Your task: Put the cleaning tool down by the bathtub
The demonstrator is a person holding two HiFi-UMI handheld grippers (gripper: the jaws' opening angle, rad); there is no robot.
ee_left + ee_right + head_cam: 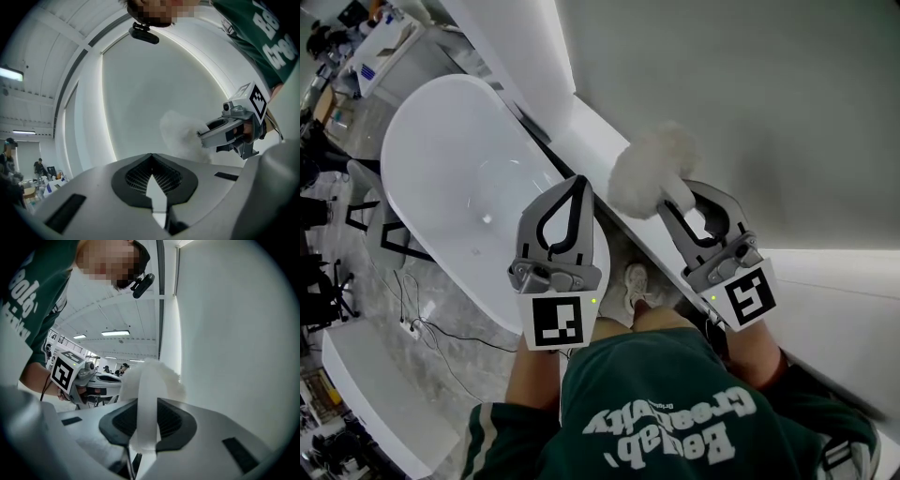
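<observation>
1. Right gripper [148,403]: it is pinching the white handle [145,427] of the cleaning tool [652,171], with both jaws pressing on it. The handle is running straight out between them.
2. The tool's fluffy white head is sticking out just past the jaw tips. It is being carried in the air and is touching nothing that I can make out. Its long axis is lying along the gripper's own line, head leading and pointing up and left in the head view.
3. Left gripper [151,157]: its jaws are pressed together at the tips with nothing between them. It is hanging over the near end of the bathtub [441,159], just beside the fluffy head but apart from it.
4. Going outward, the bathtub is lying to the left of the tool in the head view. A white ledge [591,131] is running along the wall on the tool's side, and a dark gap is separating it from the tub. The fluffy head is hovering over that ledge's near edge.
5. My reading: the right hand is doing the carrying and the tool is not yet down. The set-down spot beside the tub is lying ahead of and below the head, so I am expecting to lower along the tool's axis. I cannot tell whether the ledge or the floor [366,272] is the better landing place.
</observation>
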